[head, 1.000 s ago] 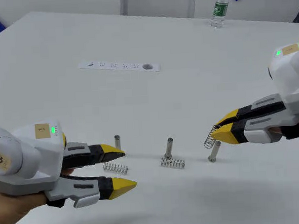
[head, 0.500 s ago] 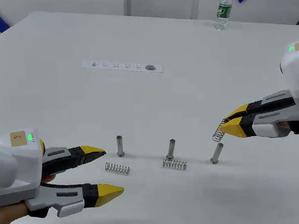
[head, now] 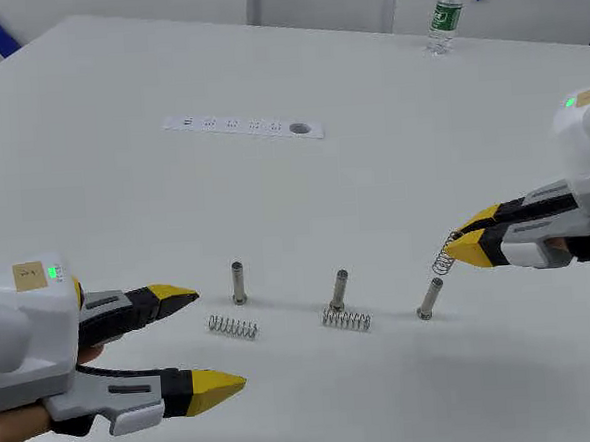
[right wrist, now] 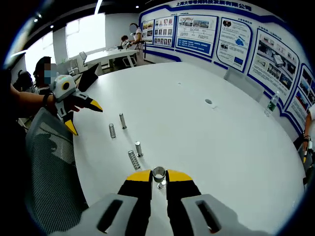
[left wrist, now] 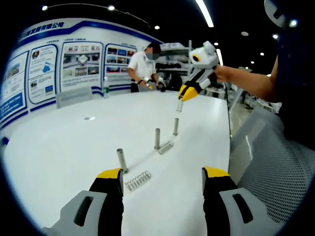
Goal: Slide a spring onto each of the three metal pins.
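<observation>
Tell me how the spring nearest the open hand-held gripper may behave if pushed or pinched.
The spring lies on its side on the smooth table, so a push would probably roll it. Its thin open coils look light and likely squash if pinched hard.

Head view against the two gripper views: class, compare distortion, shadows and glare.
Head view: lines stay nearly straight, as on the power strip; shadows by the pins are faint and soft. Left gripper view: fisheye bows the table edge; a ceiling light strip glares. Right gripper view: the wall posters curve, and the window is washed out.
</observation>
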Action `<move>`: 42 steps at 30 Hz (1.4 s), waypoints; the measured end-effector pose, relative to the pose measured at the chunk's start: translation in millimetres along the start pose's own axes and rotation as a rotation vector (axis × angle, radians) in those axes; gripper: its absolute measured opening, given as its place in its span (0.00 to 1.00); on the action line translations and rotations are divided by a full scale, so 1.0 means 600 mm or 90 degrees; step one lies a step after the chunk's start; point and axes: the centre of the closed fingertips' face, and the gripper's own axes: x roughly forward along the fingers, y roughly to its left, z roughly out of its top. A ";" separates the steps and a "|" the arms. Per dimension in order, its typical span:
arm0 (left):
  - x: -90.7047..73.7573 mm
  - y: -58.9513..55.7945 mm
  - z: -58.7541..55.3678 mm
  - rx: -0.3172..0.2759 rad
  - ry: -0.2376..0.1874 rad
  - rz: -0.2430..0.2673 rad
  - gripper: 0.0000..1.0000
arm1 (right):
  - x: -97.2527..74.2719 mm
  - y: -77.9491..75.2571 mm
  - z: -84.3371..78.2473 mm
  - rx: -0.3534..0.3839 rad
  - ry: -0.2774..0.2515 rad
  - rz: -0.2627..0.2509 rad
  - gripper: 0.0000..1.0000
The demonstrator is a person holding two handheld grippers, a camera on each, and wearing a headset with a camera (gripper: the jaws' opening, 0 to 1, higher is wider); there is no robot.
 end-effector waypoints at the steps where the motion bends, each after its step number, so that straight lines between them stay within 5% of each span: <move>1: 0.000 0.001 0.000 0.000 0.000 0.001 0.66 | 0.002 -0.001 -0.003 0.000 0.004 -0.001 0.12; 42: -0.003 0.002 -0.005 -0.006 0.007 0.006 0.67 | 0.054 -0.013 -0.057 0.026 0.036 -0.005 0.12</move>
